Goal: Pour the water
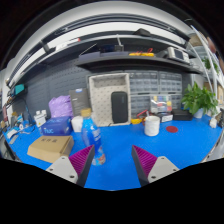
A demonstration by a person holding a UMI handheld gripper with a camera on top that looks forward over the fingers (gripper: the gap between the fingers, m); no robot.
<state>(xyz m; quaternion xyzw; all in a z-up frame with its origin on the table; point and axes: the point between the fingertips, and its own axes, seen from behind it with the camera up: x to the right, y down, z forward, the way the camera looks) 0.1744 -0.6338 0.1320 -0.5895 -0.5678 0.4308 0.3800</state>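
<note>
Blue bench (120, 160) is seen stretching ahead, where the hand-held gripper (113, 160) is held released and empty, a water bottle (92, 131) just beyond its left finger and a white cup (152, 125) farther right, so a misjudged approach could topple the bottle.

Blue tabletop (125, 150), dark wall behind.
A dark shelf (125, 60) is mounted above; a potted plant (197, 98) is seen at one end, a cardboard box (50, 148) at the other.
</note>
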